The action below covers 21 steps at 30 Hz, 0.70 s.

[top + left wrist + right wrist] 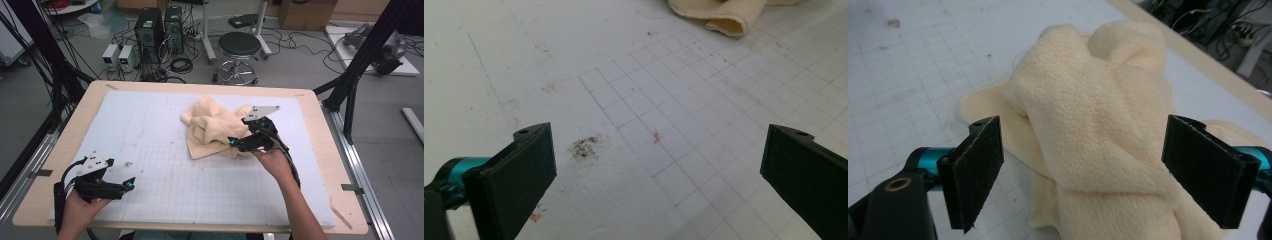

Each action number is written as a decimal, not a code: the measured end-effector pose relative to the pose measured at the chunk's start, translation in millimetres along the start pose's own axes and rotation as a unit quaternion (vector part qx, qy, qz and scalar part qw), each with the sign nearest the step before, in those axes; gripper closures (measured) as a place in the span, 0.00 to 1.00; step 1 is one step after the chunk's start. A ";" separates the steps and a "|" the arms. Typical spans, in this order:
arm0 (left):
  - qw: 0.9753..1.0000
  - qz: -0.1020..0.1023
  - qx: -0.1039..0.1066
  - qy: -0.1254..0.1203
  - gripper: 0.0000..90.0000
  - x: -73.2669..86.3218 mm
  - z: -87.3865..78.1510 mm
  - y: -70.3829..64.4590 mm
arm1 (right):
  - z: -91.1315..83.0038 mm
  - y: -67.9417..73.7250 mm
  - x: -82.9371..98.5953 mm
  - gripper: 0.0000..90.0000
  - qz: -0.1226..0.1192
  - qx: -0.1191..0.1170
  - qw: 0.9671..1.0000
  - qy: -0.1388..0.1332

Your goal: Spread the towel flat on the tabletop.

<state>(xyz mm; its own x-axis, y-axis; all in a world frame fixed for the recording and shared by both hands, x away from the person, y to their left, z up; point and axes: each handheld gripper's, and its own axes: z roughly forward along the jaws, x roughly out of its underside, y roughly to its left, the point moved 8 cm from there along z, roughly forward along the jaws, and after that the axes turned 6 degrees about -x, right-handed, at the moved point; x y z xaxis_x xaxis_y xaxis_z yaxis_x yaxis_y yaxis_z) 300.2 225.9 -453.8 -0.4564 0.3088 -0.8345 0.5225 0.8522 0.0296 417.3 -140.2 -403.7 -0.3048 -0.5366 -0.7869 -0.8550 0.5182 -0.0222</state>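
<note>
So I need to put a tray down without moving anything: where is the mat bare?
The white mat is bare left of the cream towel, and along the near edge between the left hand-held gripper and the right forearm. It is crowded right of centre, where the right hand-held gripper meets the towel.

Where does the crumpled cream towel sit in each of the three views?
High view: the towel lies right of centre on the white grid mat, by the right gripper.
Left gripper view: one rolled edge at the top, beyond the open left gripper.
Right gripper view: it lies at the centre, between the open fingers.
Shared landmark: the mat's pencilled grid lines.
</note>
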 end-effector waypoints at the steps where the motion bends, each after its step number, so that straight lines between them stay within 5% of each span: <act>1: 1.000 0.000 0.000 0.000 0.02 0.1 0.2 0.5 | 12.7 -0.3 2.4 0.24 -0.005 -0.008 1.000 0.012; 7: 1.000 0.001 0.001 0.000 0.02 0.0 0.2 0.0 | 41.5 -6.5 13.6 0.32 -0.004 -0.014 0.999 0.044; 12: 1.000 0.004 0.004 0.001 0.02 -0.5 1.0 -0.5 | 61.8 -10.8 21.4 0.57 -0.005 -0.005 0.998 0.065; 16: 1.000 0.000 0.006 0.000 0.02 -1.4 2.2 -1.4 | 65.0 -9.3 19.8 0.81 -0.015 -0.011 0.997 0.069; 21: 1.000 0.005 0.009 -0.001 0.02 -3.5 3.4 -3.2 | 59.7 8.0 5.9 0.86 -0.036 -0.034 0.997 0.063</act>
<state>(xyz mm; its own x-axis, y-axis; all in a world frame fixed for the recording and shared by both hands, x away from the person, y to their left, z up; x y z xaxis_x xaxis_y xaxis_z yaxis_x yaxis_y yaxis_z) 302.5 220.6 -452.8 -0.4497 0.3165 -0.8352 0.5400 0.8412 0.0280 433.8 -99.4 -445.3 -0.2878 -0.6518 -0.7017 -0.9016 0.4315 -0.0311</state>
